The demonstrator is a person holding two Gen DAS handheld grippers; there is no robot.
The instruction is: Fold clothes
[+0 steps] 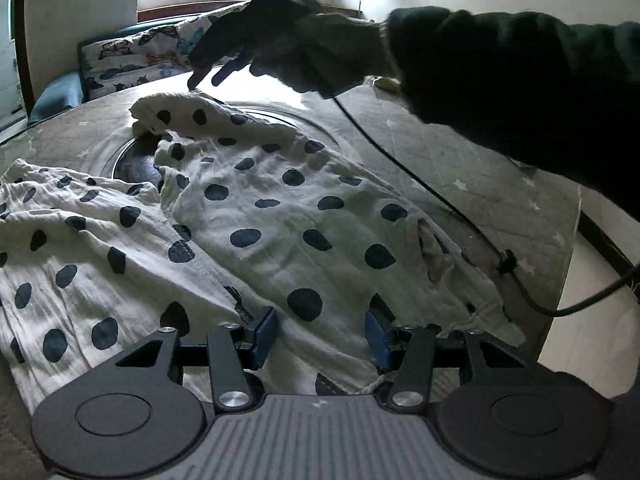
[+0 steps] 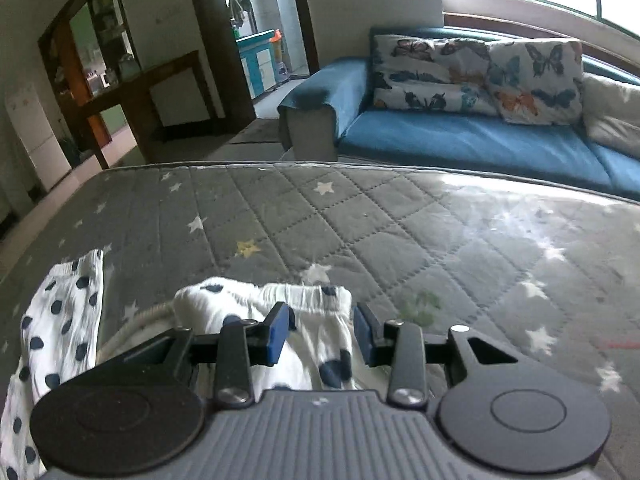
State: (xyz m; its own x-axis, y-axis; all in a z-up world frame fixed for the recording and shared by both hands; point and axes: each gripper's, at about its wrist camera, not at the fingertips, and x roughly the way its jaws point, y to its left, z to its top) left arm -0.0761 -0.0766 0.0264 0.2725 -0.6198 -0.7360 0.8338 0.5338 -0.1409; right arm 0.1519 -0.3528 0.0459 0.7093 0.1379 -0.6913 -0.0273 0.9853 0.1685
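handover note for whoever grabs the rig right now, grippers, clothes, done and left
Left gripper: open, low over the polka-dot garment, gripping nothing.
Right gripper: open, its elastic waistband lies between the fingers, not clamped.
The garment lies crumpled and spread on the grey star-quilted table cover.
Done: no neat fold visible.
Left: flatten it, then fold.

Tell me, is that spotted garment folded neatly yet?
No. The spotted garment lies crumpled and partly spread on the quilted cover, full of wrinkles and loose overlapping layers.
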